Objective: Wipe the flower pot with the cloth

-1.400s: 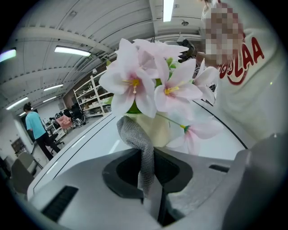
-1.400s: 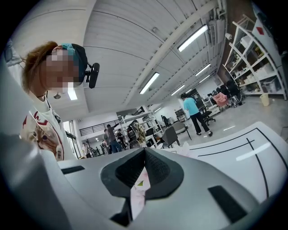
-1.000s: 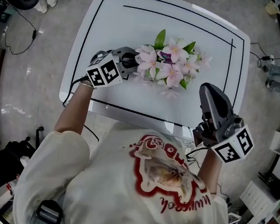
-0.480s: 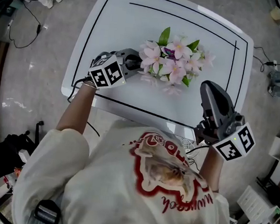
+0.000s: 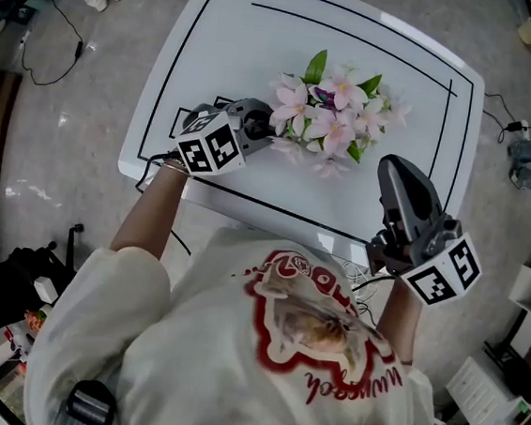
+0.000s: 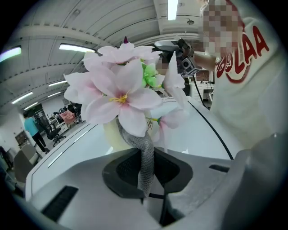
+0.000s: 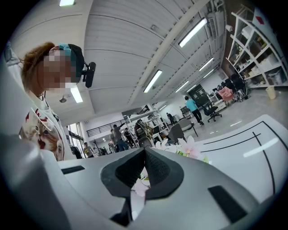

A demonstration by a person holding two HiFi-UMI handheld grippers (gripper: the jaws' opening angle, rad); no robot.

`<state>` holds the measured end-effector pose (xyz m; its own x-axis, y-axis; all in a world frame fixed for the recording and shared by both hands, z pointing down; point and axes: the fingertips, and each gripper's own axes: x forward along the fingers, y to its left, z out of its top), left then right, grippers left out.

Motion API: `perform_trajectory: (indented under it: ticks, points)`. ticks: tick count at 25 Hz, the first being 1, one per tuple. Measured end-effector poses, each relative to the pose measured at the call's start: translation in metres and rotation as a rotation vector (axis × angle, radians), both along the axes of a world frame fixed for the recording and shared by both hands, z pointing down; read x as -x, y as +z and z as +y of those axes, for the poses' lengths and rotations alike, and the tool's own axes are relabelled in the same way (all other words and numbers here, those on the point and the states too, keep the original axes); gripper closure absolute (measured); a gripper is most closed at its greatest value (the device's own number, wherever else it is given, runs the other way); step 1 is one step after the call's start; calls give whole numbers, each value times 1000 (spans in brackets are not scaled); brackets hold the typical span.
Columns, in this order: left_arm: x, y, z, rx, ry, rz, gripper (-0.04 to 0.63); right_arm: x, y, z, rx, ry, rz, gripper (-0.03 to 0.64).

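Change: over the last second we slide the left gripper a little to the right across the table, closer to the left side of the flowers. The right gripper keeps its place.
Left gripper: clenched on the cloth, a grey strip that runs up from between the jaws and lies against the pot.
Right gripper: jaws closed and empty, held level at the near right of the table, well apart from the pot.
Pot: cream, upright, about mid-table and somewhat toward the near edge. From above it is hidden under the flowers; we see its wall only in the left gripper view.
Meaning for the task: we judge that a wiping stroke is under way on the pot's left wall. The far and right walls appear still to be done.
Edges: the near table edge lies just behind the left gripper, and the right gripper's body hangs out past it.
Open room: the table is bare to the far side and to the left of the pot, so we have space to swing the cloth round that way. The petals overhang the pot and crowd any approach from above.
Risk: nothing steadies the pot, so we judge that a firm push to the right may shift or tip it.
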<state>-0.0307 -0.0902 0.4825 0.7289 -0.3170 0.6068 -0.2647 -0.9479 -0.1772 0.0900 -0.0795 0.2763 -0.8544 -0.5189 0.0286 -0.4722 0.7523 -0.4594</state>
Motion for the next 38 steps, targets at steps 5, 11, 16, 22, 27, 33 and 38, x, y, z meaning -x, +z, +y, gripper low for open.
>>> perform_trajectory:
  ticks: [5,11,16,22,27,33,38]
  points:
    - [-3,0,0,0,-20,6,537,-1,3,1,6,-3,-7,617]
    - [-10,-3,6,4,-25,13,538,-3,3,3,8,-4,-13,617]
    - [-14,-5,7,4,-42,16,538,-3,3,4,7,-11,-17,617]
    - [-23,-6,9,5,-44,29,538,-6,6,5,11,-11,-19,617]
    - [-28,-7,11,4,-37,35,537,-8,6,5,12,-9,-23,617]
    - [-34,-9,16,5,-24,37,537,-9,6,7,12,-14,-20,618]
    - [-40,-10,19,8,-16,46,538,-8,6,5,13,-22,-22,617]
